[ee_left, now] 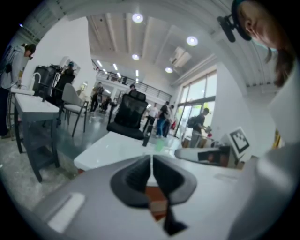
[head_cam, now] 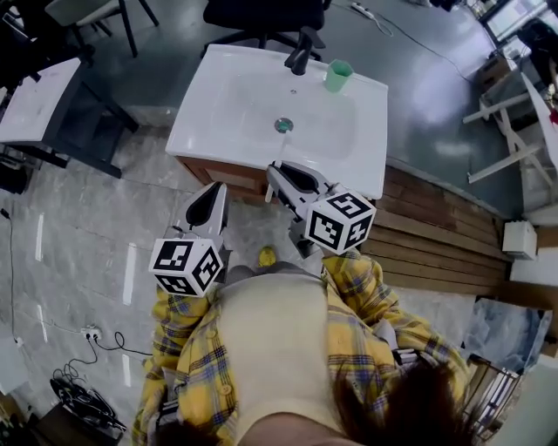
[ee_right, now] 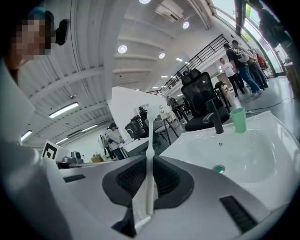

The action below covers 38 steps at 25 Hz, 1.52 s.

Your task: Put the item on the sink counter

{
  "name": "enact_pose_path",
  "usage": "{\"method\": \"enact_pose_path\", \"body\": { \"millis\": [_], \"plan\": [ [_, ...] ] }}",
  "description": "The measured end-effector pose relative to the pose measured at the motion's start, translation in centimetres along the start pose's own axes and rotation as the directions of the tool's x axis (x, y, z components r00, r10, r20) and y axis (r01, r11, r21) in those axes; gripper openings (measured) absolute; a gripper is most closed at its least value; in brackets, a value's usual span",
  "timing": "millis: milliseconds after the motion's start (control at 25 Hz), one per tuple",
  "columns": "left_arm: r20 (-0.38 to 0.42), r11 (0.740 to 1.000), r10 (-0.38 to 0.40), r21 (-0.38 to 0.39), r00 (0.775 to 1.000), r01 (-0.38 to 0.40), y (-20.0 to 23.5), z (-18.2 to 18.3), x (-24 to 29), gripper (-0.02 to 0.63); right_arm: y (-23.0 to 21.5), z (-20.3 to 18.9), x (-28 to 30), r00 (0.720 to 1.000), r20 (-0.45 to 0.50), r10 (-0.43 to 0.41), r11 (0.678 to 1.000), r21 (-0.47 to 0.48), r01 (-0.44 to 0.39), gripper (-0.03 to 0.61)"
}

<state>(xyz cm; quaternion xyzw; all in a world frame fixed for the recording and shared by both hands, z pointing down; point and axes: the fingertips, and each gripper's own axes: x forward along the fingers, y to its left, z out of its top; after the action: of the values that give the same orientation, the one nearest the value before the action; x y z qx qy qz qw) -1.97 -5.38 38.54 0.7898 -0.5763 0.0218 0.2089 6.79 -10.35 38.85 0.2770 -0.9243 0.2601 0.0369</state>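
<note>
your right claw (ee_right: 149, 161) grips a thin white plastic stick (ee_right: 150, 136) at the white sink worktop's (head_cam: 368, 161) front edge; your left claw (ee_left: 151, 164) is closed, empty.

A black office chair (head_cam: 261, 13) stands on the grey floor. Just below the chair in the head view is a short black metal tap (head_cam: 299, 54). A light green plastic cup (head_cam: 337, 75) stands a bit to the chair's right. A flat white table (head_cam: 35, 96) is far to its left. Brown wooden floor planks (head_cam: 436, 235) lie well off to its right.
</note>
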Motion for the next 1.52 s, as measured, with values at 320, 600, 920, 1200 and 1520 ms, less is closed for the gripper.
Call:
{"method": "enact_pose_path", "body": {
  "millis": [320, 600, 920, 1200, 1520],
  "plan": [
    [-0.001, 0.999, 0.041, 0.014, 0.999, -0.041, 1.4, 0.8, 1.1, 0.015, -1.4, 0.7, 2.3, 0.999, -0.017, 0.034, 0.999, 0.011, -0.033, 0.048],
    [0.011, 0.999, 0.038, 0.02, 0.999, -0.038, 3.4, 1.9, 2.4, 0.015, -1.3, 1.3, 5.1, 0.999, -0.027, 0.045, 0.999, 0.017, -0.044, 0.048],
    [0.005, 1.0, 0.0, 0.025, 1.0, -0.001, 8.2, 4.2, 5.2, 0.015, -1.8, 2.0, 11.1, 0.997, -0.065, 0.031, 0.998, 0.056, -0.027, 0.048],
    [-0.011, 1.0, -0.02, 0.015, 1.0, 0.02, 12.9, 6.0, 7.9, 0.015, -2.7, 2.5, 16.9, 0.994, -0.107, 0.008, 0.996, 0.092, 0.002, 0.048],
    [-0.03, 0.999, -0.05, -0.009, 0.998, 0.05, 16.7, 7.1, 9.9, 0.015, -3.6, 1.9, 21.6, 0.988, -0.154, -0.021, 0.985, 0.168, 0.047, 0.048]
  ]
}}
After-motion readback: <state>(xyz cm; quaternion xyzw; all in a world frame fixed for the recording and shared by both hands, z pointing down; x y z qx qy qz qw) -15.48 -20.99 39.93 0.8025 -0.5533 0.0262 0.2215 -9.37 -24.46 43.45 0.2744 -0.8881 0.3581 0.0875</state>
